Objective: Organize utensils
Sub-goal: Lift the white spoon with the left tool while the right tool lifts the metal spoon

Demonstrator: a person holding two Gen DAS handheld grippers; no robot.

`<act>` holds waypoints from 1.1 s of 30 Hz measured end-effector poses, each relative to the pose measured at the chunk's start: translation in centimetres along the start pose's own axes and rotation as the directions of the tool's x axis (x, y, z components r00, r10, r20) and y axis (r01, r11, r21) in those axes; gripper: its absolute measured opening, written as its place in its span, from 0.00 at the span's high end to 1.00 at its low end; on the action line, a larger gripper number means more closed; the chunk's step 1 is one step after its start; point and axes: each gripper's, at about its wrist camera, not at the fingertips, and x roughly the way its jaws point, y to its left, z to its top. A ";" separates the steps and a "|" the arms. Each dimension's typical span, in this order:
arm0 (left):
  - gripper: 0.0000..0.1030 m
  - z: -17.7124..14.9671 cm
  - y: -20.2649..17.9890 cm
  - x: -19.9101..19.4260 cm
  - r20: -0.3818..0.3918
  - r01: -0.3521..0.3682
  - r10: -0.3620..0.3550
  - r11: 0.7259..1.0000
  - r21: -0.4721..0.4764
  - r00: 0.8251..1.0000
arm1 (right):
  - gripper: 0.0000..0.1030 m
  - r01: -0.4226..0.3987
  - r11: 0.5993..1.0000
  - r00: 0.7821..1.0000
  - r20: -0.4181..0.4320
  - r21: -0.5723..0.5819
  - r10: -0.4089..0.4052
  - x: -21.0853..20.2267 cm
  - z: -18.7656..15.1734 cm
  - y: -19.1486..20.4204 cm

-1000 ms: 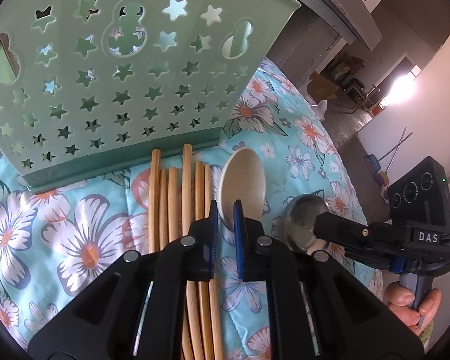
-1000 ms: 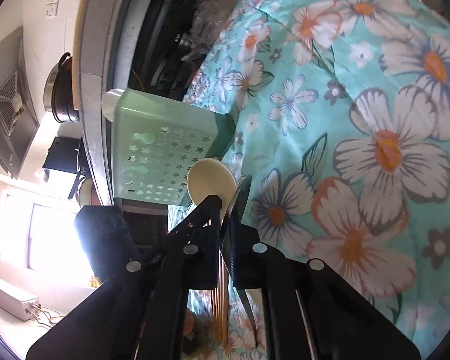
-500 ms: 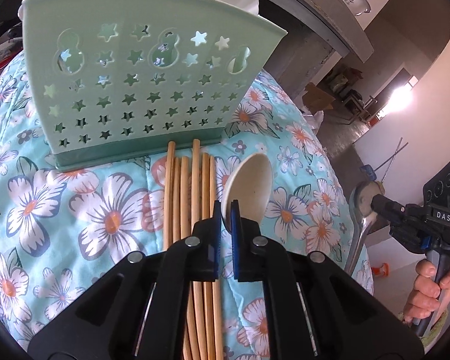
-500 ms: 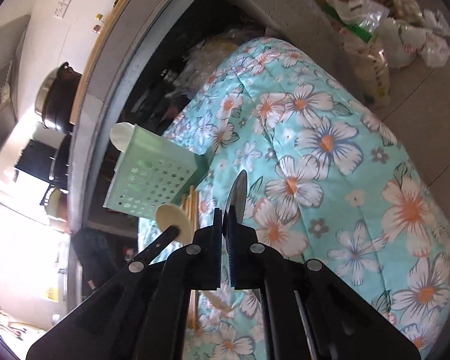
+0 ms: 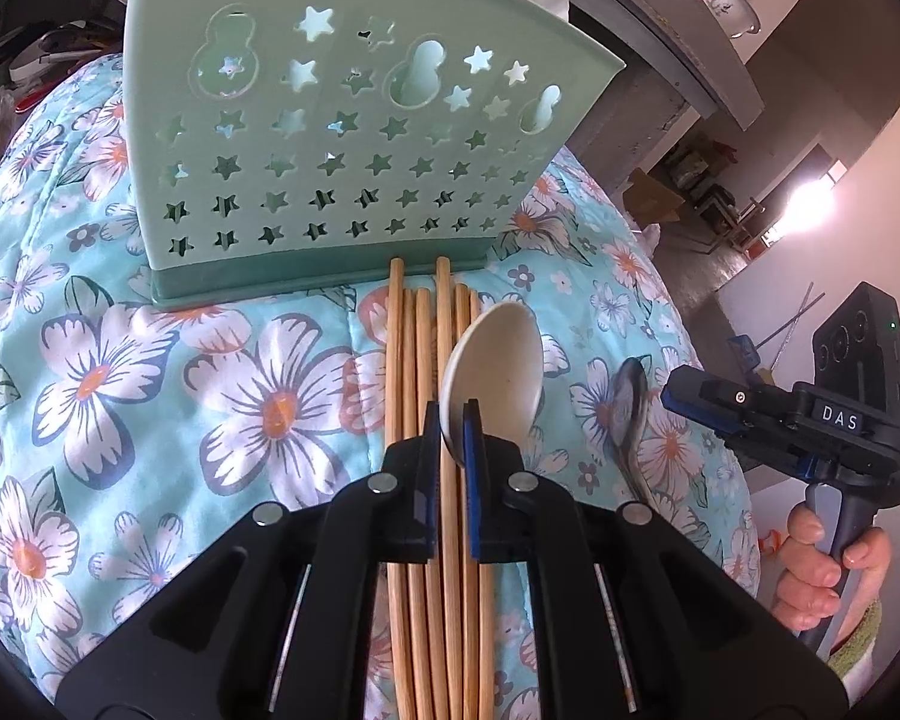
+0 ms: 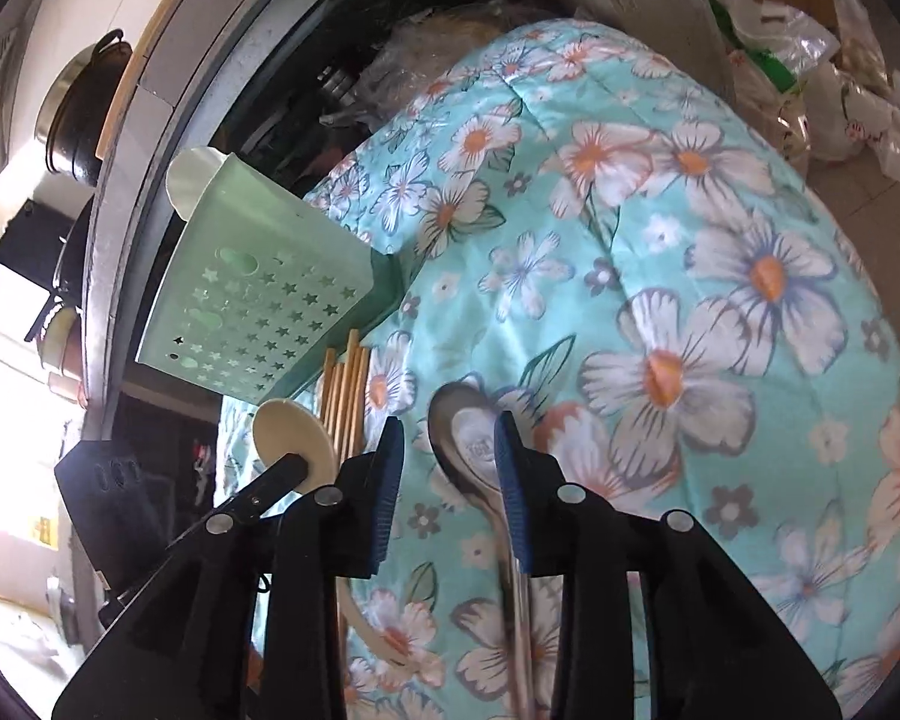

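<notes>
Jaws of the left gripper [image 5: 450, 438] pinch the cream spoon [image 5: 491, 375] at lower centre; the right gripper [image 6: 450, 468] is opening, steel spoon [image 6: 471, 438] lying loose between. Beyond lie chopsticks [image 5: 426, 324], then the green holder [image 5: 342, 138] at top. Next, I judge: carry the cream spoon over its rim.

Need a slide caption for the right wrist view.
Right gripper opening over metal spoon lying on floral cloth.
</notes>
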 end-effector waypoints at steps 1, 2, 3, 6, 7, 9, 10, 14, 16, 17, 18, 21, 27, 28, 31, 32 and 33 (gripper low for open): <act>0.94 0.0 0.1 0.0 -0.002 0.000 0.000 1.000 0.004 1.000 | 0.66 0.010 1.000 1.000 -0.010 -0.022 -0.010 0.2 0.2 0.0; 0.93 -0.1 0.2 0.1 -0.003 -0.001 0.001 1.000 0.008 1.000 | 0.64 0.024 0.998 0.999 -0.026 -0.058 -0.026 0.7 0.4 0.1; 0.93 -0.1 0.2 0.1 -0.005 -0.002 0.002 1.000 0.010 1.000 | 0.63 0.042 0.995 0.998 -0.045 -0.093 -0.046 1.1 0.6 0.2; 0.93 -0.2 0.5 0.2 -0.013 -0.003 0.003 1.000 0.014 1.000 | 0.62 0.101 0.978 0.990 -0.074 -0.185 -0.116 2.4 1.1 0.5; 0.93 -0.1 0.4 0.2 -0.015 -0.004 0.004 1.000 0.018 1.000 | 0.62 0.111 0.971 0.989 -0.073 -0.213 -0.129 2.6 1.3 0.6; 0.93 -0.1 0.5 0.1 -0.015 -0.007 0.007 1.000 0.025 1.000 | 0.62 0.110 0.961 0.989 -0.070 -0.254 -0.132 2.6 1.6 0.9; 0.93 -0.1 0.4 0.1 -0.013 -0.008 0.008 1.000 0.027 1.000 | 0.62 0.108 0.955 0.989 -0.070 -0.277 -0.133 2.7 1.8 1.0; 0.93 0.3 0.2 0.3 -0.017 -0.008 0.009 0.999 0.037 1.000 | 0.62 0.103 0.930 0.986 -0.088 -0.354 -0.143 3.7 2.3 1.4; 0.93 0.5 0.0 0.4 -0.020 -0.012 0.013 0.999 0.042 1.000 | 0.65 0.104 0.919 0.985 -0.088 -0.379 -0.148 4.0 2.3 1.6; 0.93 0.5 -0.1 0.4 -0.021 -0.014 0.015 0.999 0.043 1.000 | 0.71 0.103 0.917 0.985 -0.092 -0.386 -0.149 4.1 2.4 1.6; 0.93 0.5 -0.1 0.5 -0.022 -0.016 0.017 0.999 0.044 1.000 | 0.74 0.098 0.914 0.984 -0.097 -0.393 -0.147 4.2 2.4 1.6; 0.93 0.5 -0.2 0.5 -0.021 -0.021 0.022 0.999 0.049 1.000 | 0.83 0.071 0.905 0.985 -0.116 -0.420 -0.130 4.2 2.0 1.9; 0.93 0.6 -0.8 0.7 -0.013 -0.037 0.038 0.998 0.053 0.999 | 0.95 0.078 0.876 0.986 -0.091 -0.476 -0.138 3.4 1.0 2.8; 0.93 0.6 -0.9 0.7 -0.008 -0.040 0.041 0.998 0.053 0.999 | 0.96 0.084 0.873 0.987 -0.077 -0.480 -0.138 3.0 0.9 2.9; 0.94 0.6 -1.3 0.1 0.013 -0.046 0.045 0.998 0.053 0.999 | 0.97 0.129 0.862 0.987 -0.017 -0.490 -0.158 1.6 0.3 3.4; 0.94 0.6 -1.5 -0.2 0.022 -0.046 0.045 0.997 0.054 0.999 | 0.97 0.138 0.862 0.987 0.001 -0.487 -0.158 1.0 0.2 3.5; 0.95 0.6 -1.6 -0.6 0.032 -0.047 0.045 0.997 0.056 0.998 | 0.97 0.151 0.862 0.987 0.023 -0.485 -0.160 0.4 0.1 3.7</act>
